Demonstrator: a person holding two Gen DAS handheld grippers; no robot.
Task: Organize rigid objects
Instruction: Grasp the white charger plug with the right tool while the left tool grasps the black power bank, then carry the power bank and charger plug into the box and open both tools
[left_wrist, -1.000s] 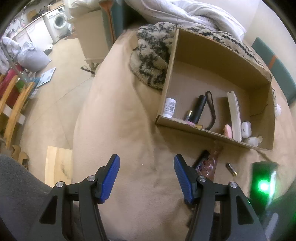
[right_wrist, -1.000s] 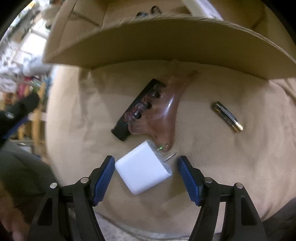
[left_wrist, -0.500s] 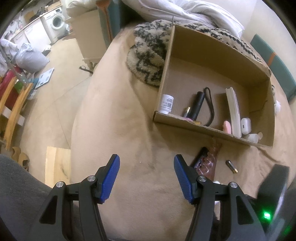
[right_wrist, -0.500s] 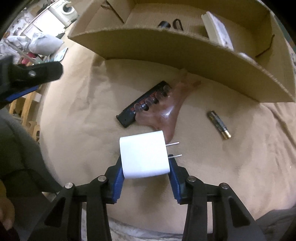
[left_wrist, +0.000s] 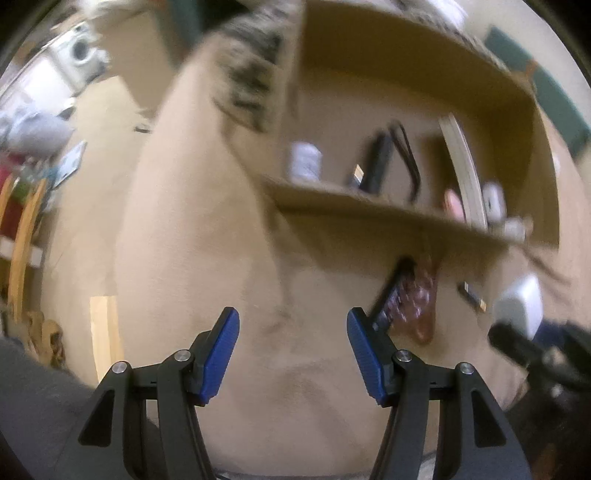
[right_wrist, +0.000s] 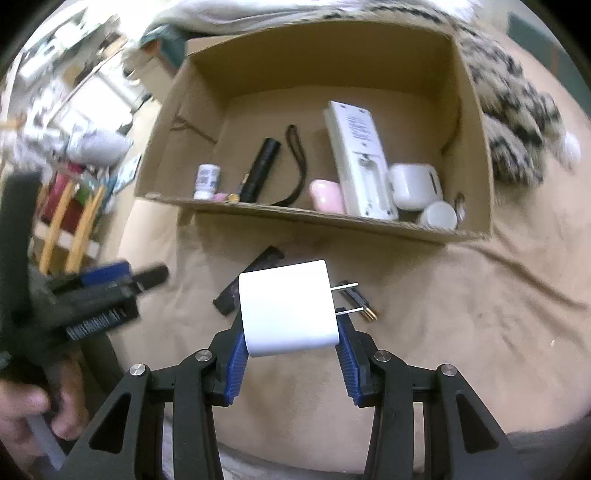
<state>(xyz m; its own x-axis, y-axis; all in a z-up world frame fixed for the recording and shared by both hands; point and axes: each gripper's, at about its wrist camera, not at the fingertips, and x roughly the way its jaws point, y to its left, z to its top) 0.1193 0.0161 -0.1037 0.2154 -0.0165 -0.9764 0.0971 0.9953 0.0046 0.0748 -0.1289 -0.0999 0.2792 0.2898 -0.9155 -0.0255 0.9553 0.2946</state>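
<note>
A tan blanket (right_wrist: 461, 332) bears a cardboard box (right_wrist: 476, 155), battery (right_wrist: 364, 308) and black bar (right_wrist: 258, 267).

The right gripper (right_wrist: 290, 334) clamps a white square plug-in charger block (right_wrist: 287, 307) between its blue fingers (right_wrist: 236, 360), prongs pointing right. It is held above a tan blanket (right_wrist: 461, 332), short of an open cardboard box (right_wrist: 236, 74). Inside the box lie a black cylindrical flashlight (right_wrist: 260, 170), a white remote (right_wrist: 358, 155) and a white earbud case (right_wrist: 413, 186). A gold-tipped battery (right_wrist: 364, 308) lies on the blanket.

Smooth white plastic charger (right_wrist: 288, 304); matt brown cardboard box (right_wrist: 476, 147); tan cloth blanket (right_wrist: 461, 332).
</note>
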